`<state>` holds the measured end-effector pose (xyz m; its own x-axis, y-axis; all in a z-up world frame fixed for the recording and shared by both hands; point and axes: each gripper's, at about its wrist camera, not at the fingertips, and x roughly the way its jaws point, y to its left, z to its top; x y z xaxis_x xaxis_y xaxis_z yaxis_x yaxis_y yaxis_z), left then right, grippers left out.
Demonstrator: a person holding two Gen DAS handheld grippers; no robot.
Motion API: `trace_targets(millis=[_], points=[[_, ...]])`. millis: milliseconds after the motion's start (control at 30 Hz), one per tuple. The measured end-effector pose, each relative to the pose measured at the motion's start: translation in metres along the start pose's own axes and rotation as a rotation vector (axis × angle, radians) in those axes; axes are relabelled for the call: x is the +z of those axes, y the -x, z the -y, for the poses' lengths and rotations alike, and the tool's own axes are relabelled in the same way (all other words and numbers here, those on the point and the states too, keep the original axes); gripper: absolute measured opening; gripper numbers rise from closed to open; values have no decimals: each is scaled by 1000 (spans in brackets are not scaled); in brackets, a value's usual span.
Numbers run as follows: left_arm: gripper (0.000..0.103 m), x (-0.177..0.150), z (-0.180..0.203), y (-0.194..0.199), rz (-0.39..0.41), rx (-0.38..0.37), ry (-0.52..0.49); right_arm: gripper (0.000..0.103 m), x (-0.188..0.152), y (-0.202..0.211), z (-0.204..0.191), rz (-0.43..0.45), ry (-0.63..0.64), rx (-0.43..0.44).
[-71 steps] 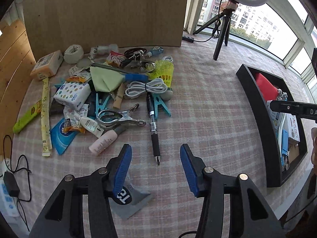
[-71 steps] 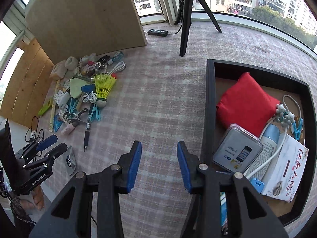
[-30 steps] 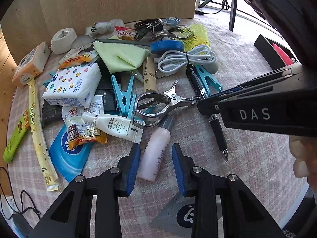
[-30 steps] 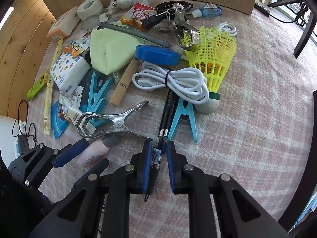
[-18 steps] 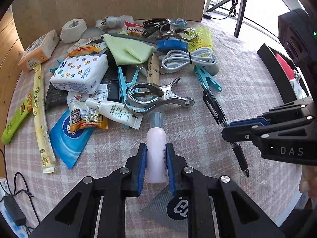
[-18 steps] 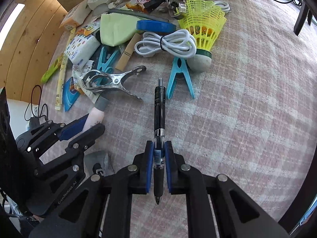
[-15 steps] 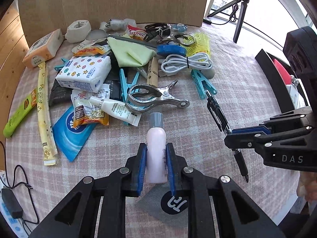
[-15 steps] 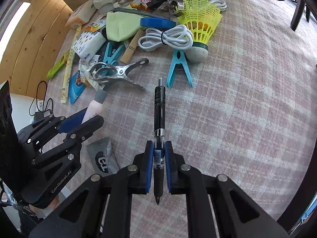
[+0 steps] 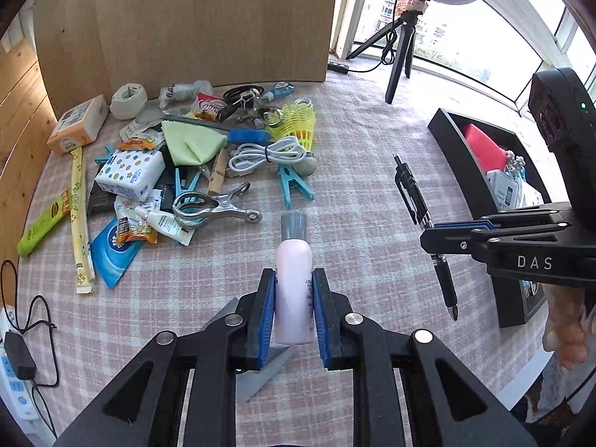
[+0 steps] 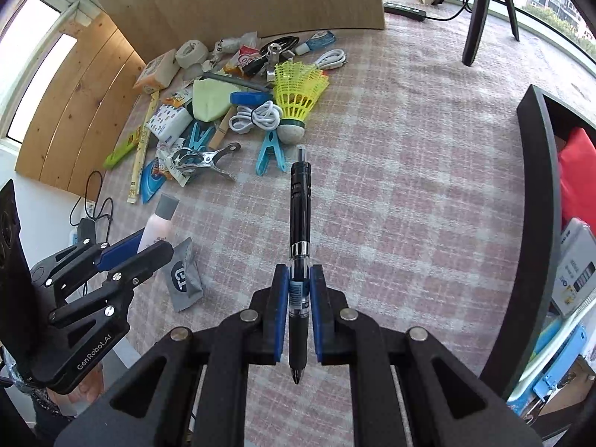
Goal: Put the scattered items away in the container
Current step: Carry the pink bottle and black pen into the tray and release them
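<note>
Left wrist view: clamping one pink bottle [image 9: 293, 283] between the blue pads of the left gripper [image 9: 294, 307], grey cap pointing away, off the checked cloth [image 9: 354, 193]. Lying back in the pile: two blue pegs [image 9: 294, 183] in plain sight, one metal clip [image 9: 212, 206], one white cable [image 9: 266, 152], one yellow shuttlecock [image 9: 298, 126]. Sitting at right, well apart: one black container [image 9: 469, 171]. Showing the pile farther off than half a second ago, with more bare cloth before it.

Right wrist view: gripping one black pen [image 10: 301, 231] in the right gripper [image 10: 300, 309], jaws pressed tight on its barrel, tip pointing back toward the camera. Lying beside the left gripper: one grey packet [image 10: 182, 275]. Showing the container's wall [image 10: 540, 201] at the right edge, larger than half a second ago, holding one red pouch [image 10: 581, 178]
</note>
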<state>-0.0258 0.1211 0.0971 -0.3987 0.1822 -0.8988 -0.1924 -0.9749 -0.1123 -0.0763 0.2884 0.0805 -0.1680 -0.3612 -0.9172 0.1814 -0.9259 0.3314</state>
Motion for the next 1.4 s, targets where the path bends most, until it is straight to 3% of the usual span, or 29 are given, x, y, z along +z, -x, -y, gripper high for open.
trace_targets(millis=[167, 600, 767, 1000, 1100, 1167, 1200, 1233, 1400], points=[[18, 14, 52, -1, 11, -48, -38, 12, -8, 34, 46, 62, -59, -35], [18, 36, 226, -24, -11, -216, -215, 11, -85, 138, 245, 187, -336, -188], [18, 41, 275, -30, -13, -243, -248, 11, -93, 171, 299, 215, -385, -248], [18, 51, 322, -36, -4, -231, -264, 11, -62, 190, 337, 226, -363, -282], [19, 56, 337, -37, 1, -238, -269, 12, -44, 189, 343, 205, -311, -256], [29, 59, 346, -38, 11, -216, -273, 15, -34, 189, 346, 206, -299, -262], [50, 60, 347, -38, 20, -193, -263, 21, -32, 191, 347, 212, -314, -290], [54, 60, 347, -36, 36, -189, -251, 24, -30, 193, 349, 226, -319, -288], [54, 59, 342, -35, 44, -158, -238, 26, -32, 196, 346, 251, -304, -267]])
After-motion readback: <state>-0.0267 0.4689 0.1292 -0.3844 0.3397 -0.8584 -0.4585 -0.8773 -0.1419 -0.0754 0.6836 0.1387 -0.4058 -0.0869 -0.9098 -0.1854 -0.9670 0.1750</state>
